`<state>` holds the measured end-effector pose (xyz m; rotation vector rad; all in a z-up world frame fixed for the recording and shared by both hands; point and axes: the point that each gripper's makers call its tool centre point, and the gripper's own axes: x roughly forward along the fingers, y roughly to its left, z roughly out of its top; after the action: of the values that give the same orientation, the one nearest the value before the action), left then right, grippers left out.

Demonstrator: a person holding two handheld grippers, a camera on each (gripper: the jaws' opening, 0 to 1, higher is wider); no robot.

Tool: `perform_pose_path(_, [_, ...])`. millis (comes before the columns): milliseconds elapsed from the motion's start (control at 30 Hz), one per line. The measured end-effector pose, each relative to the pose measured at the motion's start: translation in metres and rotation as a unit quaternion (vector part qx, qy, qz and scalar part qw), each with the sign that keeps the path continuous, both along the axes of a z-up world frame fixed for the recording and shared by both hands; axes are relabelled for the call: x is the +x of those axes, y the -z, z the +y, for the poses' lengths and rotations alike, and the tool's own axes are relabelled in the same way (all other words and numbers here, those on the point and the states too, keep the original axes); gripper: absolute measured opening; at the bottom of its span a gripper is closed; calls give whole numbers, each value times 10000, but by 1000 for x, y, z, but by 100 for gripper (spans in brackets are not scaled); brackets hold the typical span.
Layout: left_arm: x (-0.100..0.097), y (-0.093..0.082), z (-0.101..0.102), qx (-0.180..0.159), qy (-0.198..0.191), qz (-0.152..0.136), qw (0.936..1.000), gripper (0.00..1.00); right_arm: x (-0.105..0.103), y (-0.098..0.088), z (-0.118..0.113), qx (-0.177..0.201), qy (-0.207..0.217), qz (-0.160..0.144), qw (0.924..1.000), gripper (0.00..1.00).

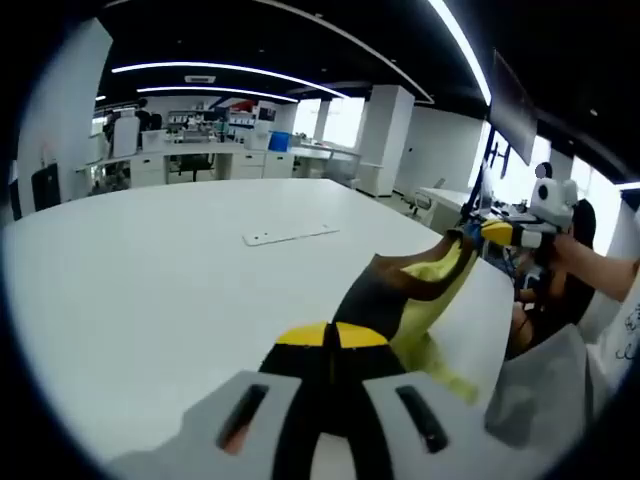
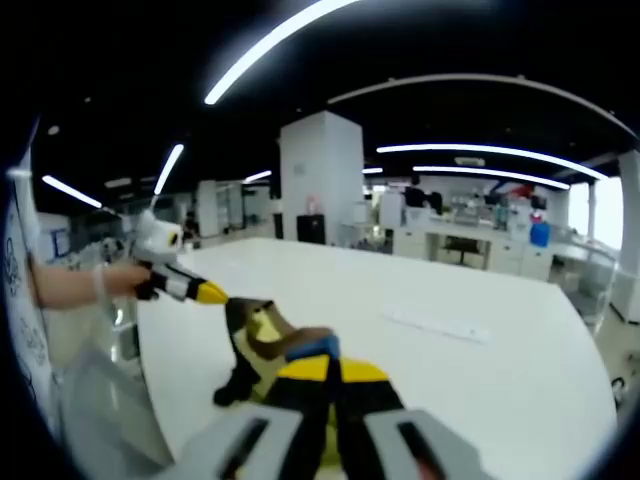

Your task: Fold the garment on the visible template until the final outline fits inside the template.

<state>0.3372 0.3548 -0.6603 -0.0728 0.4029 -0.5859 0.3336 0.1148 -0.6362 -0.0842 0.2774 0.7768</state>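
1 garment (image 1: 400, 290), dark brown and yellow, is stretched above the near edge of the white bench (image 1: 150, 280), held at 2 ends. The left tool (image 1: 335, 345) is clenched on one end; the right tool (image 2: 325, 375) is clenched on the other end of the garment (image 2: 262, 345). In each view the opposite tool grips the far corner. 1 flat white strip (image 1: 290, 235) lies further in on the bench, well apart. Desks and pillars stand behind.
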Motion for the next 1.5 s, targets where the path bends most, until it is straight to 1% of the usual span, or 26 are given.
perform_pose_path(133, [7, -21, 5, 20, -10, -218, 9998, 0, 6, -6, 5, -37, -68, -72, 9999, 0])
perform_pose_path(200, [12, -29, 6, 92, -12, -305, 9995, 0, 11, -12, 6, -58, -109, -141, 9998, 0])
perform_pose_path(267, [19, -35, 8, 92, -20, -368, 9993, 0, 17, -20, 8, -51, -143, -208, 9997, 0])
perform_pose_path(433, [34, -42, 14, 79, -136, -479, 9987, 0, 40, -30, 13, -97, -205, -303, 9993, 0])
perform_pose_path(533, [46, -38, 19, 117, -214, -471, 9986, 0, 54, -27, 17, -132, -262, -229, 9993, 0])
perform_pose_path(600, [56, -32, 21, 146, -254, -442, 9986, 0, 66, -21, 20, -168, -299, -135, 9993, 0])
perform_pose_path(667, [67, -21, 27, 236, -304, -346, 9987, 0, 80, -14, 24, -162, -343, -29, 9993, 0])
perform_pose_path(700, [71, -17, 26, 278, -315, -343, 9985, 0, 86, -8, 27, -149, -385, 72, 9991, 0])
perform_pose_path(733, [74, -13, 26, 303, -331, -327, 9985, 0, 92, -4, 28, -183, -400, 83, 9990, 0])
perform_pose_path(767, [80, -7, 29, 244, -388, -213, 9987, 0, 99, 3, 30, -256, -415, 149, 9987, 0])
perform_pose_path(833, [89, 1, 32, 207, -405, -176, 9988, 0, 112, 12, 32, -340, -442, 206, 9982, 0])
perform_pose_path(867, [95, 6, 34, 194, -446, -113, 9988, 0, 120, 17, 34, -377, -436, 252, 9980, 0])
perform_pose_path(1033, [125, 29, 40, 191, -534, 26, 9984, 0, 150, 38, 39, -370, -397, 459, 9975, 0])
perform_pose_path(1100, [138, 39, 40, 261, -544, 81, 9981, 0, 167, 52, 39, -394, -322, 601, 9969, 0])
perform_pose_path(1133, [146, 47, 43, 306, -571, 115, 9978, 0, 177, 60, 40, -407, -316, 645, 9966, 0])
perform_pose_path(1167, [151, 52, 42, 308, -598, 156, 9976, 0, 184, 67, 40, -431, -302, 688, 9962, 0])
perform_pose_path(1200, [153, 56, 39, 340, -603, 161, 9975, 0, 193, 79, 39, -485, -240, 824, 9951, 0])
perform_pose_path(1267, [167, 68, 43, 473, -704, 173, 9962, 0, 204, 92, 41, -486, -179, 912, 9945, 0])
perform_pose_path(1300, [175, 73, 46, 503, -718, 171, 9960, 0, 208, 98, 41, -508, -157, 984, 9937, 0])
perform_pose_path(1333, [182, 77, 51, 487, -767, 194, 9957, 0, 214, 109, 42, -598, -145, 1053, 9925, 0])
perform_pose_path(1400, [191, 86, 54, 240, -919, 398, 9947, 0, 218, 120, 45, -578, -115, 1157, 9915, 0])
perform_pose_path(1433, [191, 91, 53, 232, -924, 471, 9943, 0, 218, 127, 48, -511, -119, 1271, 9905, 0])
perform_pose_path(1467, [190, 95, 51, 293, -922, 484, 9941, 0, 219, 132, 48, -540, -101, 1334, 9895, 0])
perform_pose_path(1500, [192, 101, 50, 400, -848, 512, 9943, 0, 220, 137, 48, -615, -104, 1312, 9894, 0])
